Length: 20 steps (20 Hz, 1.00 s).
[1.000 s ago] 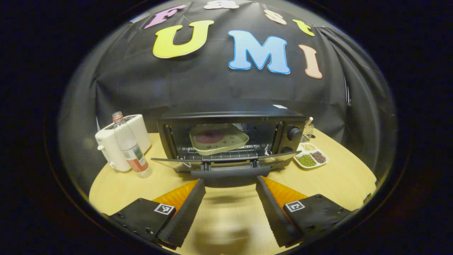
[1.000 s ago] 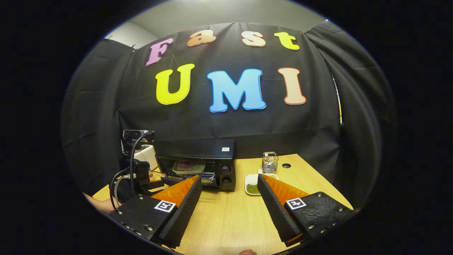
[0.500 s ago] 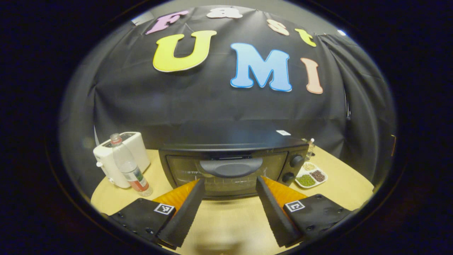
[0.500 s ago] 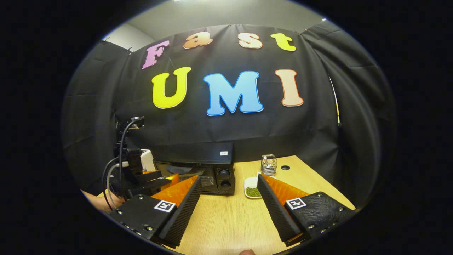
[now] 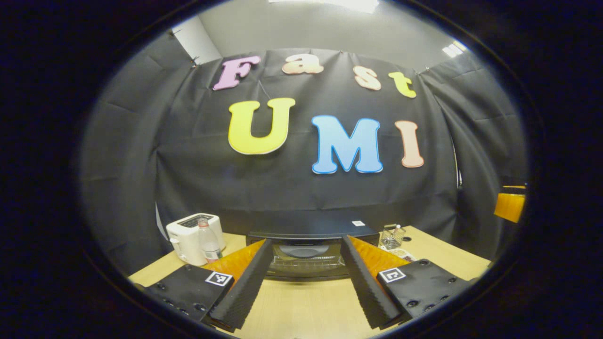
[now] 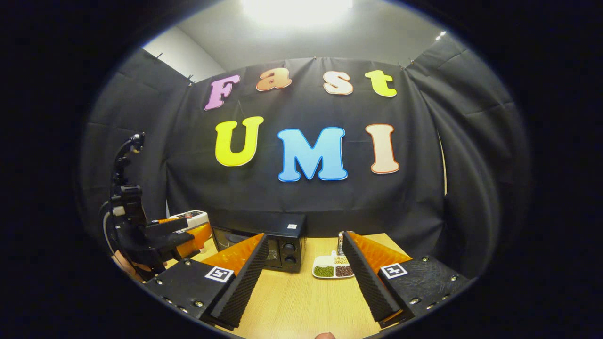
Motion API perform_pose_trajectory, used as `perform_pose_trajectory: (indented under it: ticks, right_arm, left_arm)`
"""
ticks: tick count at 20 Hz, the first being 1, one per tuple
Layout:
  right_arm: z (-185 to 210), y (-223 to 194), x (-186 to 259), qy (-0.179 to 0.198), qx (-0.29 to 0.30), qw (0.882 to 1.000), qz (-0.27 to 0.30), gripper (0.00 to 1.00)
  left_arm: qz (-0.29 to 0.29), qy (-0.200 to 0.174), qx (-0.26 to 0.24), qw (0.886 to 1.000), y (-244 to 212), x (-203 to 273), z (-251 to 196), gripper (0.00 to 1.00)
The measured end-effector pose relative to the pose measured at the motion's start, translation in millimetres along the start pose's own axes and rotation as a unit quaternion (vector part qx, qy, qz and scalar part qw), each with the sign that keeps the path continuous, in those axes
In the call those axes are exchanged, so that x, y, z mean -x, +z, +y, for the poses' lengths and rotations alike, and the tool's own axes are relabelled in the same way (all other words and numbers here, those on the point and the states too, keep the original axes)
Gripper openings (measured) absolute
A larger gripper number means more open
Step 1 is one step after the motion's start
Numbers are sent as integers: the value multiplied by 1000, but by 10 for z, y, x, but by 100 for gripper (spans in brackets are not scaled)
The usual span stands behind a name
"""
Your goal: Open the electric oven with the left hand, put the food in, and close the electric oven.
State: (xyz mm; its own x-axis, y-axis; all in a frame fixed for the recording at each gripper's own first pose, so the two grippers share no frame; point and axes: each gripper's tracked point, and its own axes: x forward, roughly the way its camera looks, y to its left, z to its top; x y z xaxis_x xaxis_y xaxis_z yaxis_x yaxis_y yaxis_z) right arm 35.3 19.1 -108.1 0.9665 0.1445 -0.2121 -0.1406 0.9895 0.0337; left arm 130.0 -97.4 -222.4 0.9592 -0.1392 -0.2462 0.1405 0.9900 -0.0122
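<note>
On the tabletop [image 5: 301, 308], well back near the booth wall, stands the electric oven [image 5: 308, 254] with door closed, toaster [image 5: 191, 235] and bottle [image 5: 207, 241] just beside its left edge. Between oven and both grippers lies bare wood. Left gripper [image 5: 301, 282] spread wide, holding nothing; right gripper [image 6: 301, 282] likewise spread, sectioned dish [image 6: 333, 271] beyond.
</note>
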Motion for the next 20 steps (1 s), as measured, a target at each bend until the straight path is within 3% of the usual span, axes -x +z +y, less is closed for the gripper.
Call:
perform_pose_trajectory:
  ticks: [4,9,10,19,20]
  right_arm:
    - [-137,111,350,16,-9,1000,-16,98]
    - [-181,191,598,17,-17,999,-36,98]
    - [-161,196,643,16,-19,999,-38,98]
    - [25,261,893,-11,-14,999,-48,97]
    - [57,285,914,-13,-15,999,-49,98]
  left_arm:
    - [-12,15,20,1000,255,734,-120,97]
    - [-32,26,-10,999,535,1408,-141,100]
    - [-35,25,-14,999,572,1499,-141,97]
    - [-61,2,-30,998,762,1922,-160,100]
    - [-60,-2,-24,998,750,1937,-174,95]
